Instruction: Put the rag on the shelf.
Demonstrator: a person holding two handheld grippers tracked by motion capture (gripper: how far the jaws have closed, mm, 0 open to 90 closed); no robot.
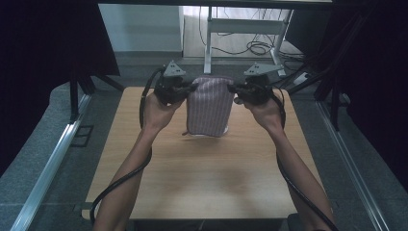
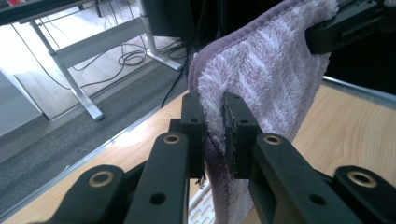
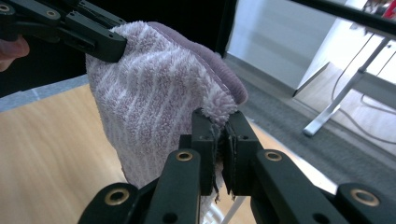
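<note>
Hold: because each gripper pinches one upper corner, the towel [image 1: 209, 107] hangs as a flat striped panel, its lower edge just above the table [image 1: 202, 178] — a spread that, I judge, suits folding or laying it down.
Towel: lilac and white fleecy stripes; in the high view it sits toward twelve o'clock of the tabletop, midway across, with a small tag or loop at its lower left corner.
Left gripper [image 2: 215, 133]: at about ten o'clock of the towel in the high view; jaws narrowed onto the towel's side edge, pile bulging between them.
Right gripper [image 3: 223, 142]: at about two o'clock of the towel; jaws nearly together, clamping the folded corner — frayed threads show at the pads.
Tension: the top edge sags only slightly between the two grips, so the pull looks gentle.
Surroundings: a white desk frame [image 1: 240, 29] and cables on the floor beyond twelve o'clock.
</note>
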